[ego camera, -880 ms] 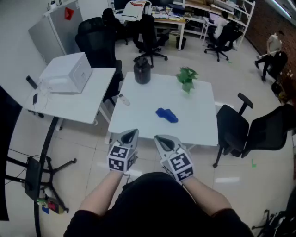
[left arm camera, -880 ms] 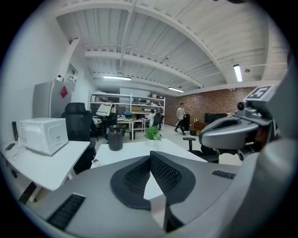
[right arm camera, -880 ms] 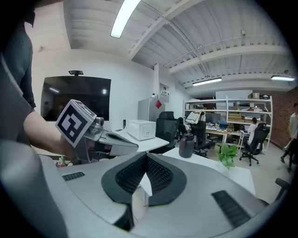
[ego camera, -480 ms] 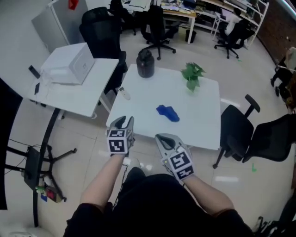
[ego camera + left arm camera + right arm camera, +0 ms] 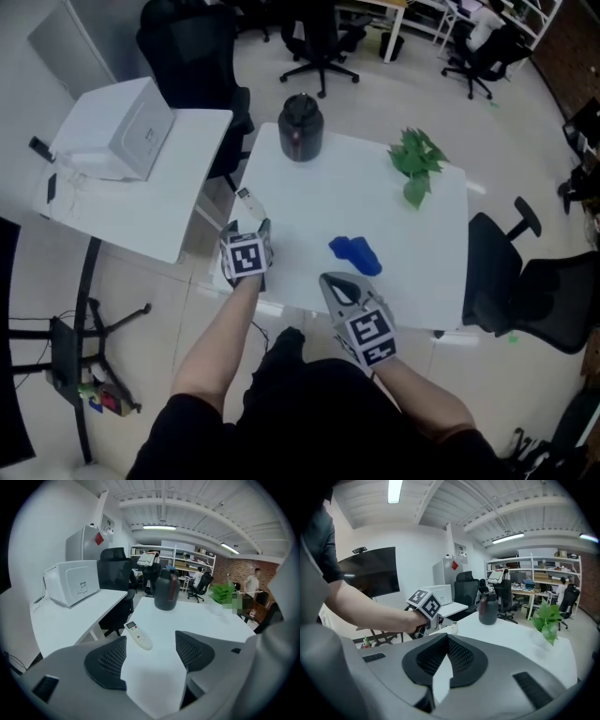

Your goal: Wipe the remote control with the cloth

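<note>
A small white remote control (image 5: pixel 249 202) lies near the left edge of the white table (image 5: pixel 403 239). In the left gripper view the remote control (image 5: pixel 138 634) lies just ahead of the jaws. My left gripper (image 5: pixel 246 231) hovers over the table's front left corner, open and holding nothing, a short way before the remote. The blue cloth (image 5: pixel 356 255) lies crumpled near the table's front middle. At the front edge, below the cloth, my right gripper (image 5: pixel 334 280) is shut and holds nothing. The right gripper view shows the shut right gripper (image 5: pixel 445 651), the left gripper's marker cube (image 5: pixel 424 604) and the remote control (image 5: pixel 452 629).
A black jug (image 5: pixel 300 127) stands at the table's far left, a potted plant (image 5: pixel 417 159) at the far right. A side table with a white appliance (image 5: pixel 122 131) stands to the left. Black office chairs (image 5: pixel 511 281) are at the right and behind.
My left gripper has moved forward from the front edge over the table's left corner, closer to the remote. The right gripper has barely moved. The head view has come closer to the table.
</note>
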